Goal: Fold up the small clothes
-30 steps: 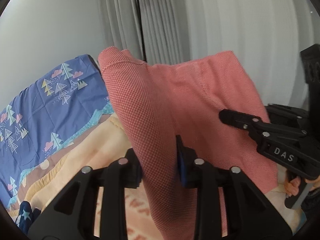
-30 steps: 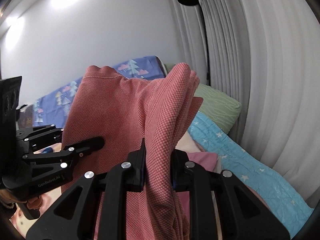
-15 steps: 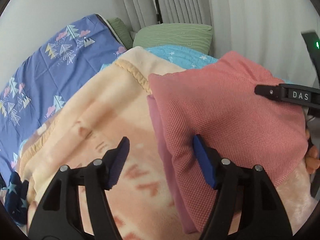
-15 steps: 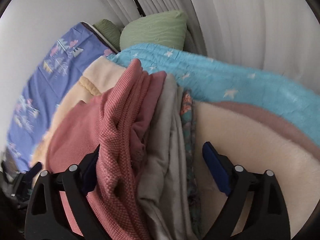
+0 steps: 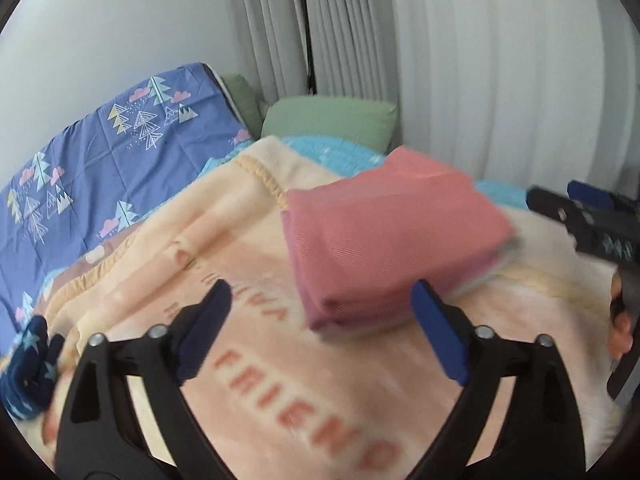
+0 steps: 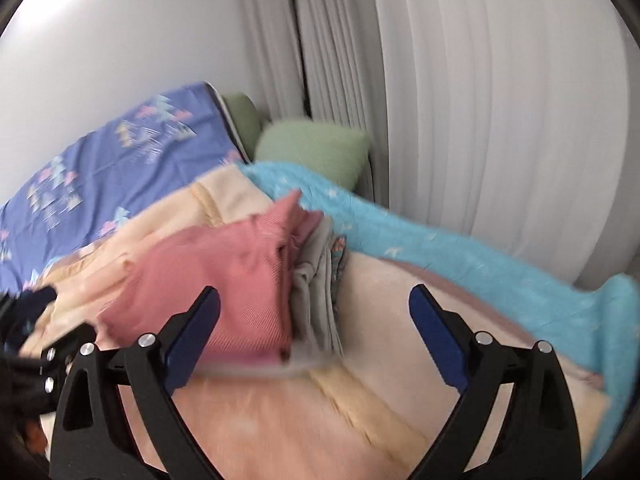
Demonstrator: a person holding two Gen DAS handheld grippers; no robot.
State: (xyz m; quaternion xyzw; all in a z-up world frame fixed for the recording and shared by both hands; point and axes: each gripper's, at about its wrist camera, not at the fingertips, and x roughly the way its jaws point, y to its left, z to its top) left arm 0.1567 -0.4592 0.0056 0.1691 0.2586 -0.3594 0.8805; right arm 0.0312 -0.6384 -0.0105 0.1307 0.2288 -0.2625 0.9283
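Observation:
A folded salmon-pink knit garment (image 5: 394, 232) lies on top of a small stack of folded clothes (image 6: 316, 304) on the peach blanket (image 5: 248, 288). It also shows in the right wrist view (image 6: 224, 280), with grey and patterned folded pieces beside it. My left gripper (image 5: 320, 320) is open and empty, just in front of the stack. My right gripper (image 6: 314, 332) is open and empty, a little back from the stack; it also shows at the right edge of the left wrist view (image 5: 584, 216).
The blanket covers a bed with a blue tree-print sheet (image 5: 100, 168), a turquoise star blanket (image 6: 440, 248) and green pillows (image 5: 332, 120) by white curtains (image 5: 500, 80). A dark blue star-print garment (image 5: 28, 364) lies at the left edge.
Both grippers opened and let go of the pink garment, which now lies on the stack. Both grippers have drawn back from it.

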